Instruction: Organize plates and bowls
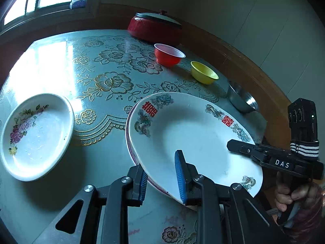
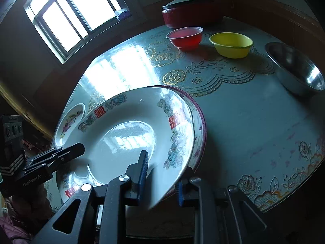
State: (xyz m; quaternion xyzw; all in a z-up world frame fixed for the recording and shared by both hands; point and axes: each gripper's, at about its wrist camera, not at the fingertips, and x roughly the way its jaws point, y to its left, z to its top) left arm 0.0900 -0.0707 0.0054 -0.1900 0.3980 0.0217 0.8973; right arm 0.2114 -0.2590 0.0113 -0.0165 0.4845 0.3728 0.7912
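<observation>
Plate rims sit between both sets of jaws: the left gripper [image 1: 162, 174] clamps the double-happiness plate [image 1: 191, 134] at its 7 o'clock edge, the right gripper [image 2: 162, 174] straddles its 5 o'clock edge, grip uncertain. A purple-rimmed plate [image 2: 200, 122] lies underneath. At 9 o'clock rests a floral plate [image 1: 36, 136]; farther, toward 1 o'clock, steel bowl [image 1: 241, 99], yellow bowl [image 1: 204, 73], red bowl [image 1: 168, 55], and a red lidded pot [image 1: 152, 27].

Glossy ceramic plate [image 1: 193, 134]; shiny metal bowl [image 2: 298, 69]
</observation>
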